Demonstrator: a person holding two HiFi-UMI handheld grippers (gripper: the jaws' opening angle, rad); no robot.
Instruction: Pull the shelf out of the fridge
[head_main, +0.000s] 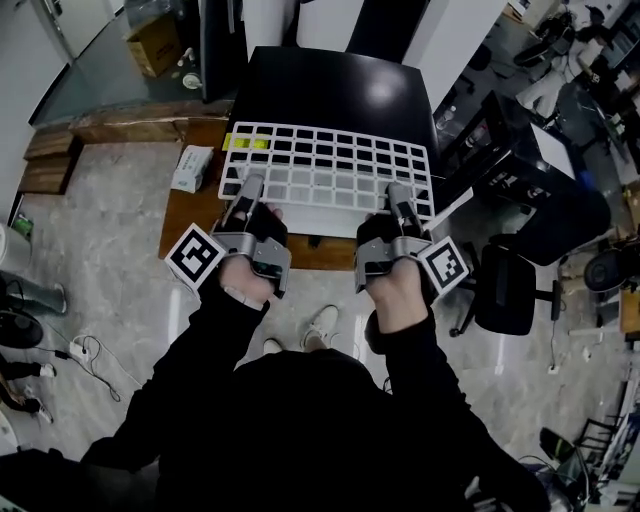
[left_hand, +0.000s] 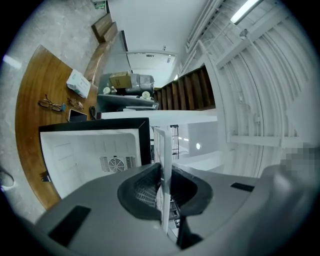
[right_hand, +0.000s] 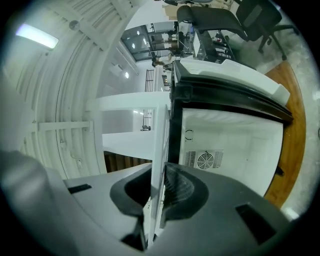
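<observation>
A white grid shelf (head_main: 330, 165) is held flat in front of the small black fridge (head_main: 340, 90), overlapping its top in the head view. My left gripper (head_main: 247, 192) is shut on the shelf's near edge at the left. My right gripper (head_main: 400, 200) is shut on the same edge at the right. In the left gripper view the shelf (left_hand: 163, 160) runs edge-on between the dark pads, with the open white fridge interior (left_hand: 90, 155) to its left. In the right gripper view the shelf (right_hand: 160, 145) is likewise clamped edge-on, and the fridge interior (right_hand: 230, 145) lies to its right.
The fridge stands on a wooden table (head_main: 190, 215) that carries a tissue pack (head_main: 192, 167) and a pair of glasses (left_hand: 50, 104). A black office chair (head_main: 505, 290) stands to the right. A cardboard box (head_main: 153, 43) sits on the floor at the far left.
</observation>
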